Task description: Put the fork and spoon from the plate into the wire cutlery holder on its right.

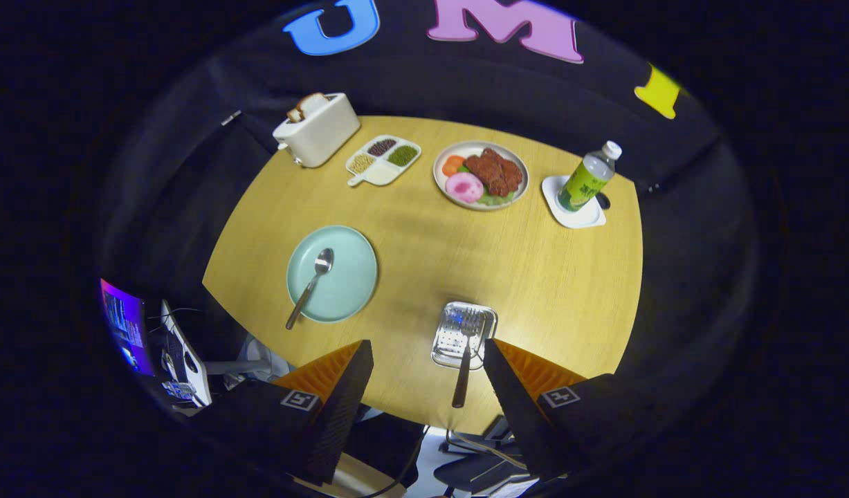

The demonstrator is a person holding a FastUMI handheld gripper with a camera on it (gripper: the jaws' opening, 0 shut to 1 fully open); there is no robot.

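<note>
Gripper view, looking down from above onto a round wooden counter [424, 277]. The claw [427, 360] hovers high over the near edge of the counter with its two fingers spread wide apart and nothing held between them.

Between the fingers, just ahead of them, sits the wire cutlery holder [463, 335], a small silvery basket. The fork [463, 360] rests in it with its prongs over the basket and its dark handle sticking out towards the near counter edge. Whether the fork is fully seated or merely lying across the rim is hard to tell from this height.

To the left of the holder, well apart from it, is a pale green plate [341, 290]. The spoon [311, 285] lies on it, bowl up towards the plate's middle, handle running past the near rim.

So the job looks about half done: fork delivered, spoon yet to be picked up and carried to the holder.

Further back stand a toaster [318, 129] with bread in it, a divided snack tray [383, 160], a plate of food [481, 174], and a bottle [589, 177] on a white coaster [573, 202].

The holder's depth and wire pattern are too small to make out.
</note>
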